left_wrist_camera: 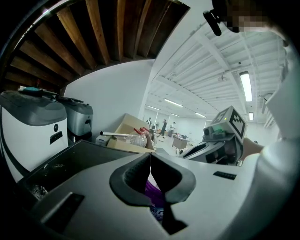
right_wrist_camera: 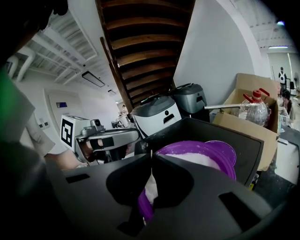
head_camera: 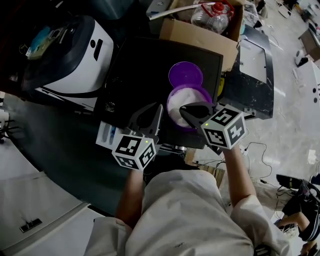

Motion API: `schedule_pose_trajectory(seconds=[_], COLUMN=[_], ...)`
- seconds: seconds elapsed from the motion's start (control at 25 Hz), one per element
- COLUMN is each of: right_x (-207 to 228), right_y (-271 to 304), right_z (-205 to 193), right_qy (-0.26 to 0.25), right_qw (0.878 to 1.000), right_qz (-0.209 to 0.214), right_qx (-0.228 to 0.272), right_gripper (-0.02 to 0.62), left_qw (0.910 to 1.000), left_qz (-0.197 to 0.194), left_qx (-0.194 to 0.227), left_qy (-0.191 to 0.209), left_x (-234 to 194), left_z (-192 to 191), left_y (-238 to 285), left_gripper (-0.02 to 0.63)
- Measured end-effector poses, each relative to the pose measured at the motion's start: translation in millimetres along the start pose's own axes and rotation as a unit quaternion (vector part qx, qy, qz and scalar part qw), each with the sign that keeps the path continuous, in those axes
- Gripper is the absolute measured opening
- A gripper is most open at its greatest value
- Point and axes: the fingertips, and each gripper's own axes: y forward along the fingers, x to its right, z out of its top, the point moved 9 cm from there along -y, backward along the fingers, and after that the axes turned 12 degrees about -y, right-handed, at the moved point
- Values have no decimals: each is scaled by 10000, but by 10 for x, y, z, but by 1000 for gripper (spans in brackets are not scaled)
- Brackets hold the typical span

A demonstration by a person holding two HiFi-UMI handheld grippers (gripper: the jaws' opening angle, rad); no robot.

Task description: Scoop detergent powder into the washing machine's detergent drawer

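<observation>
A purple tub (head_camera: 175,97) full of white detergent powder stands open on the black washing machine top (head_camera: 135,70); its purple lid (head_camera: 185,74) lies just behind it. My right gripper (head_camera: 181,110) is shut, tips over the tub's near rim, and the right gripper view shows powder and the purple tub wall (right_wrist_camera: 220,157) past the closed right gripper (right_wrist_camera: 151,153). My left gripper (head_camera: 159,107) is shut too, just left of the tub, with nothing seen held; purple tub wall (left_wrist_camera: 153,190) shows below the left gripper (left_wrist_camera: 150,155). A white and blue drawer-like part (head_camera: 106,134) juts out at the machine's front left.
A white and grey appliance (head_camera: 75,55) stands to the left of the machine. Behind it is an open cardboard box (head_camera: 197,35) holding a clear bottle with a red cap (head_camera: 212,15). A dark stand (head_camera: 255,75) and floor cables (head_camera: 255,147) lie to the right.
</observation>
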Motion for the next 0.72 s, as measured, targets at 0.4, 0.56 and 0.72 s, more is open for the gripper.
schedule_pose_trajectory(seconds=[0.4,0.56,0.72], right_x=[178,265,352], right_y=[-266,-375,-463], right_z=[-128,-185,-203], right_qy=[989,1533,2017], right_qw=[9924,9811,9656], right_qz=[-53,-86,-83], right_qx=[725,1177,1637], right_gripper=[12,14,12], left_qw=[9999,9999,9998], left_qz=[-64,-49,-17], left_qx=[-47,-67,-82], left_qy=[62,108,155], left_x=[57,74,91], left_z=[9,13,20], left_y=[65,75,86], left_gripper=[20,20,20])
